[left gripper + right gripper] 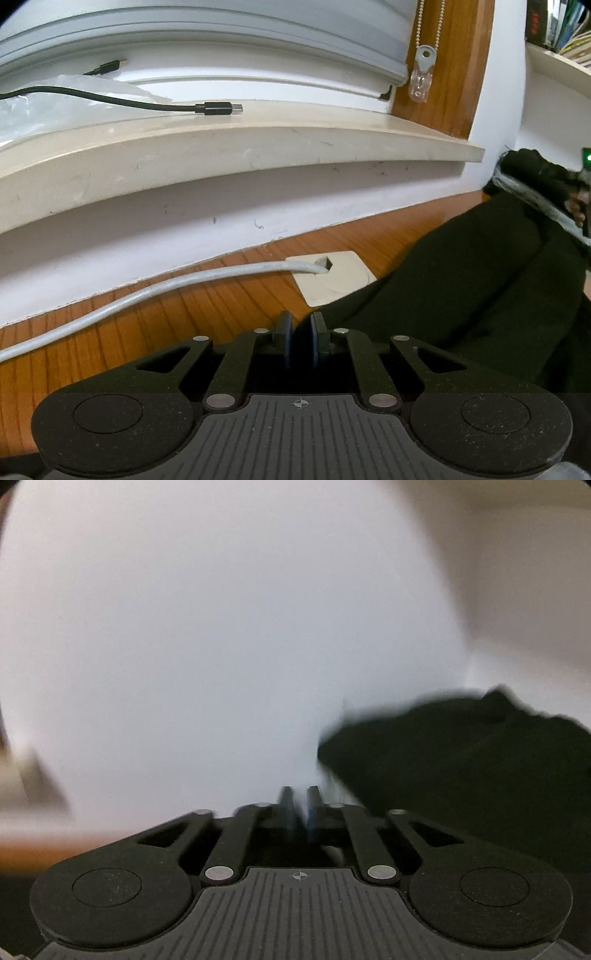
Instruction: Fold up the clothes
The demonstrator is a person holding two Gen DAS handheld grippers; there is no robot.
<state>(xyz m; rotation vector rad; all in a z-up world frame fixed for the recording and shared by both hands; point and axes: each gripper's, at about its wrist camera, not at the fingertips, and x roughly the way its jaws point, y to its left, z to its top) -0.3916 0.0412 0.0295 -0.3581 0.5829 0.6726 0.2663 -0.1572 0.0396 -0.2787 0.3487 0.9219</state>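
A dark garment lies on the wooden table and rises at the far right towards a hand in a dark sleeve. My left gripper sits low over the table with its jaws nearly together, and the garment's near corner is pinched between them. In the blurred right wrist view my right gripper faces a white wall, its jaws close together with a slim light gap. The garment bunches just right of it, against the outer side of the right finger. Blur hides whether any cloth is caught there.
A white cable runs across the table into a beige cable plate beside the garment. Above is a stone windowsill with a black USB cable and clear plastic. A blind chain weight hangs by the wooden frame.
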